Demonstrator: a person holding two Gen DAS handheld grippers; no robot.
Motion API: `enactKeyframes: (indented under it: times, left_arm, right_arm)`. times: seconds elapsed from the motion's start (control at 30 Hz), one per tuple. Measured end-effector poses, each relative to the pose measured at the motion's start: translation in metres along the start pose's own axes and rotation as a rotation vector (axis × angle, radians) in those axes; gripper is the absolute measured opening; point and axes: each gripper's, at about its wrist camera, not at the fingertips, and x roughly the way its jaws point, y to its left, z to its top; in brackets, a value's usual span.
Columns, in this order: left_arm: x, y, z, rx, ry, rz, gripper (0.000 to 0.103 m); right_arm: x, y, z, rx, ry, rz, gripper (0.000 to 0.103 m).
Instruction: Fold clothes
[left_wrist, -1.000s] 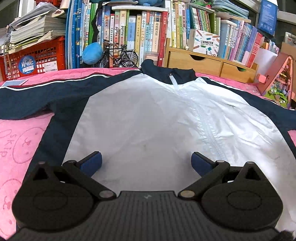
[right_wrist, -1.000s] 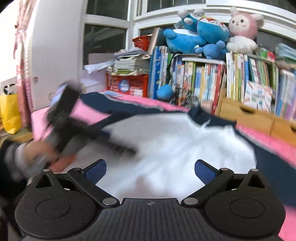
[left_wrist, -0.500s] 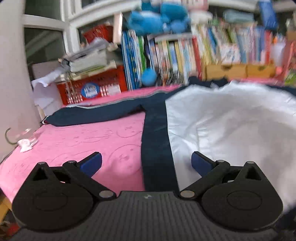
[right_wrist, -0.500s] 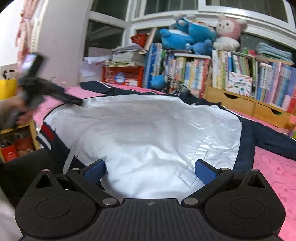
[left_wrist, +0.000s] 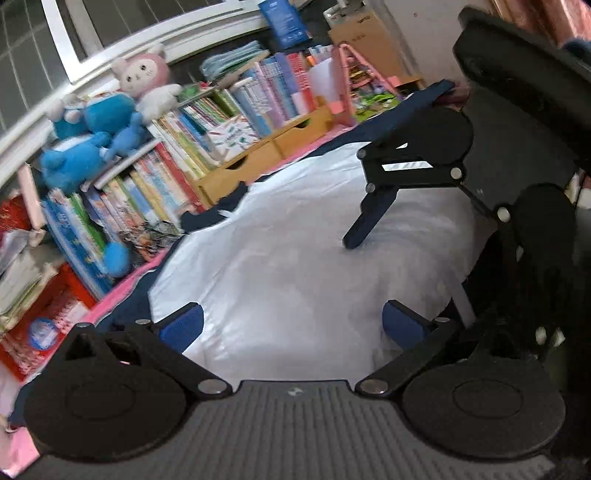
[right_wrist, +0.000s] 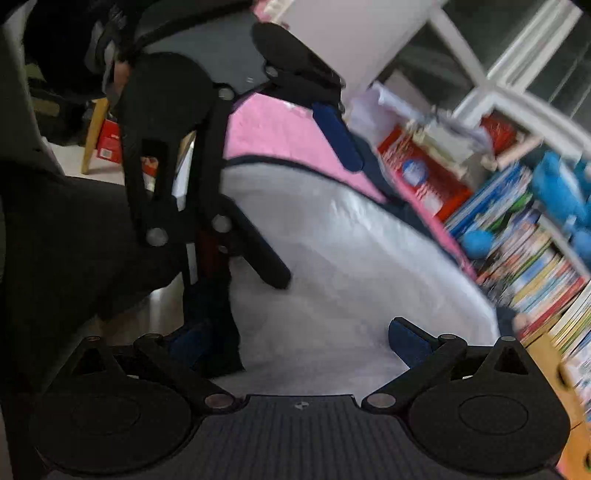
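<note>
your left gripper (left_wrist: 291, 325) has its fingers spread wide over the white panel of the jacket (left_wrist: 288, 258), which lies flat on the pink bed cover (right_wrist: 280, 129). at 2 o'clock in that view, your right gripper (right_wrist: 299, 343) is also spread, nothing pinched, books (left_wrist: 155, 184) at 10 o'clock.

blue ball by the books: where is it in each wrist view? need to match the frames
Left wrist: blue ball at left middle, at the foot of the books.
Right wrist: blue ball at right middle, against the blurred books.
Shared landmark: the red crate with a round blue label.
</note>
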Motion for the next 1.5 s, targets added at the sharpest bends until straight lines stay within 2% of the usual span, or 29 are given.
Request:
enactKeyframes:
  times: [0.07, 0.17, 0.2, 0.23, 0.3, 0.33, 0.4, 0.47, 0.5, 0.53, 0.63, 0.67, 0.7, 0.8, 0.9, 0.93, 1.0, 1.1, 1.17, 1.2, 1.23, 1.33, 1.4, 1.47, 1.5]
  left_arm:
    - [0.003, 0.019, -0.005, -0.105, 0.047, -0.059, 0.103]
    - [0.003, 0.05, -0.026, -0.331, 0.102, -0.146, 0.103]
    - [0.001, 0.056, -0.034, -0.387, 0.107, -0.161, 0.103]
    - [-0.005, 0.061, -0.026, -0.387, 0.092, -0.158, 0.103]
    - [-0.017, 0.071, -0.008, -0.387, 0.063, -0.152, 0.103]
    - [-0.023, 0.076, 0.001, -0.387, 0.049, -0.149, 0.103]
    - [-0.036, 0.086, 0.019, -0.387, 0.02, -0.143, 0.103]
    - [-0.048, 0.096, 0.037, -0.387, -0.009, -0.137, 0.103]
    - [-0.038, 0.104, 0.05, -0.401, -0.024, -0.109, 0.103]
    - [-0.028, 0.111, 0.064, -0.415, -0.039, -0.082, 0.103]
    - [0.034, 0.126, 0.091, -0.524, -0.014, 0.028, 0.103]
    - [0.054, 0.127, 0.093, -0.558, 0.007, 0.054, 0.103]
    - [0.078, 0.129, 0.092, -0.59, 0.052, 0.077, 0.103]
    - [0.133, 0.132, 0.076, -0.655, 0.202, 0.148, 0.103]
    - [0.157, 0.132, 0.045, -0.623, 0.348, 0.257, 0.103]
    - [0.152, 0.14, 0.036, -0.624, 0.358, 0.294, 0.103]
    - [0.143, 0.156, 0.017, -0.625, 0.378, 0.37, 0.103]
    - [0.128, 0.18, -0.012, -0.625, 0.407, 0.483, 0.103]
    - [0.117, 0.197, -0.025, -0.636, 0.431, 0.546, 0.103]
    - [0.112, 0.206, -0.028, -0.647, 0.445, 0.571, 0.1]
    - [0.11, 0.213, -0.025, -0.675, 0.424, 0.551, 0.1]
    - [0.111, 0.22, 0.004, -0.721, 0.325, 0.443, 0.1]
    - [0.135, 0.211, 0.031, -0.686, 0.277, 0.354, 0.1]
    - [0.168, 0.196, 0.054, -0.644, 0.257, 0.267, 0.1]
    - [0.187, 0.187, 0.06, -0.618, 0.266, 0.241, 0.098]
  right_arm:
    - [-0.004, -0.011, -0.008, 0.059, 0.024, 0.016, 0.102]
    - [-0.027, -0.02, -0.041, 0.189, 0.068, -0.009, 0.103]
    - [-0.037, -0.019, -0.054, 0.21, 0.078, -0.048, 0.103]
    - [-0.048, -0.018, -0.066, 0.232, 0.096, -0.094, 0.103]
    - [-0.074, -0.03, -0.079, 0.35, 0.141, -0.134, 0.103]
    - [-0.085, -0.036, -0.078, 0.41, 0.164, -0.128, 0.103]
    - [-0.109, -0.047, -0.067, 0.459, 0.157, -0.114, 0.103]
    - [-0.128, -0.058, -0.05, 0.398, 0.043, -0.168, 0.103]
    - [-0.129, -0.065, -0.043, 0.393, 0.003, -0.213, 0.103]
    - [-0.116, -0.082, -0.039, 0.453, -0.02, -0.251, 0.103]
    - [-0.079, -0.132, -0.027, 0.632, -0.09, -0.364, 0.103]
    - [-0.054, -0.152, -0.025, 0.727, -0.107, -0.359, 0.103]
    - [-0.034, -0.164, -0.023, 0.767, -0.107, -0.349, 0.103]
    - [0.039, -0.199, -0.022, 0.777, 0.02, -0.353, 0.103]
    - [0.073, -0.218, -0.049, 0.846, 0.211, -0.361, 0.102]
    - [0.078, -0.223, -0.061, 0.882, 0.269, -0.359, 0.102]
    - [0.061, -0.242, -0.088, 0.998, 0.28, -0.354, 0.1]
    - [0.024, -0.265, -0.126, 0.996, 0.352, -0.528, 0.102]
    - [-0.007, -0.284, -0.161, 1.114, 0.431, -0.681, 0.102]
    - [-0.018, -0.294, -0.172, 1.205, 0.432, -0.684, 0.103]
    - [-0.029, -0.305, -0.183, 1.296, 0.431, -0.686, 0.101]
    - [-0.012, -0.302, -0.149, 1.205, 0.323, -0.65, 0.096]
    - [-0.001, -0.3, -0.126, 1.144, 0.253, -0.626, 0.096]
    - [0.048, -0.298, -0.098, 1.073, 0.217, -0.478, 0.091]
    - [0.071, -0.296, -0.087, 1.05, 0.229, -0.422, 0.075]
